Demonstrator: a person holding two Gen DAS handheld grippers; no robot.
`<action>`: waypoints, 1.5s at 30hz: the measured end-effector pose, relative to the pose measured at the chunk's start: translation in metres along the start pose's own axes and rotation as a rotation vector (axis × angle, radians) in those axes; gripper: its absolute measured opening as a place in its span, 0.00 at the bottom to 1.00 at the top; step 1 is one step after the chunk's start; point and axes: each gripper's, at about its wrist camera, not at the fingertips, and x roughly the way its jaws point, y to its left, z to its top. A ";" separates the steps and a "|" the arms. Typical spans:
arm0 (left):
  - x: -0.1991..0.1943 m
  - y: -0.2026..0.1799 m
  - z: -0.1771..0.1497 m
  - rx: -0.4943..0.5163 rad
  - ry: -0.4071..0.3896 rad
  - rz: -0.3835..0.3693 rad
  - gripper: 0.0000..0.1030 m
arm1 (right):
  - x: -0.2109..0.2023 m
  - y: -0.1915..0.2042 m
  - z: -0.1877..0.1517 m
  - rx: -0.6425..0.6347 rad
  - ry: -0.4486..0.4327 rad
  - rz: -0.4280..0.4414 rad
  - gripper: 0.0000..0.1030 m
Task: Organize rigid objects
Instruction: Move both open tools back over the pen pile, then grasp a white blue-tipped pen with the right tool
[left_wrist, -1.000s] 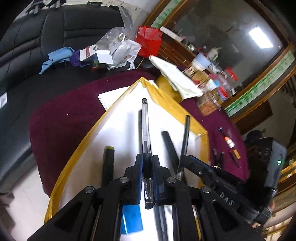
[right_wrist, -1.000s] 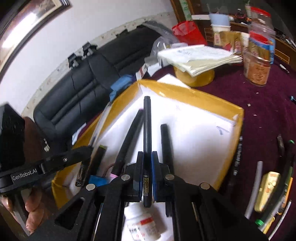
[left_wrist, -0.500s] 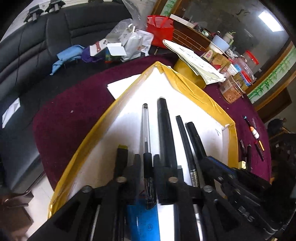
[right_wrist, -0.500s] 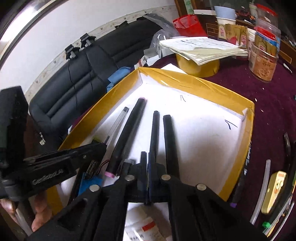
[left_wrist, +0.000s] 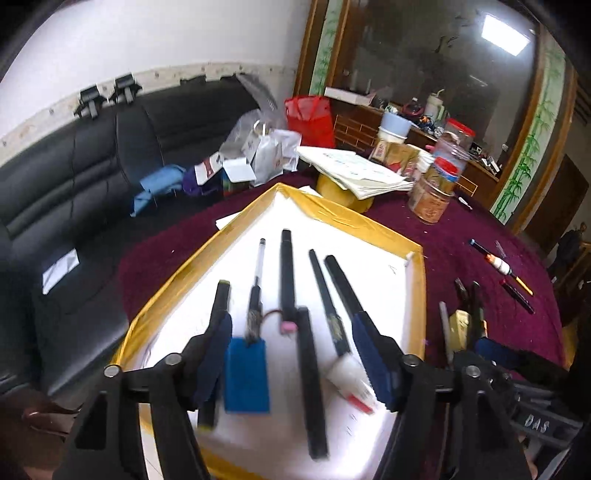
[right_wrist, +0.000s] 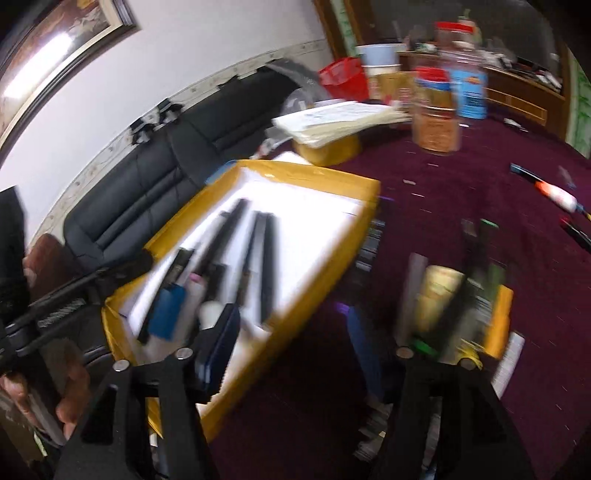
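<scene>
A yellow-edged white tray (left_wrist: 415, 280) holds several pens side by side: a clear ballpoint (left_wrist: 257, 273), a thick black marker (left_wrist: 286, 269), a thin black pen (left_wrist: 325, 295) and more. A blue block (left_wrist: 245, 373) and a small white bottle (left_wrist: 349, 373) lie at the tray's near end. My left gripper (left_wrist: 295, 362) is open and empty above them. My right gripper (right_wrist: 295, 354) is open and empty over the tablecloth, beside the tray (right_wrist: 347, 236). Loose pens and a yellow item (right_wrist: 439, 291) lie blurred by its right finger.
A maroon cloth (right_wrist: 480, 177) covers the table. Jars (left_wrist: 436, 192), a paper stack on a yellow bowl (left_wrist: 351, 173) and a red bag (left_wrist: 310, 118) stand behind the tray. More pens (left_wrist: 495, 262) lie right. A black sofa (left_wrist: 74, 166) is left.
Both grippers opened and let go of their pens, which now lie in the tray. The left gripper drew back; the right gripper swung right, off the tray toward the loose pens.
</scene>
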 end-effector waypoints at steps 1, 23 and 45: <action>-0.004 -0.005 -0.004 0.009 -0.006 -0.003 0.70 | -0.007 -0.010 -0.007 0.017 -0.005 -0.017 0.62; -0.018 -0.107 -0.069 0.211 0.170 -0.268 0.70 | -0.026 -0.089 -0.085 0.176 0.049 -0.111 0.48; 0.011 -0.151 -0.060 0.298 0.266 -0.362 0.70 | -0.024 -0.133 -0.067 0.103 0.100 -0.339 0.07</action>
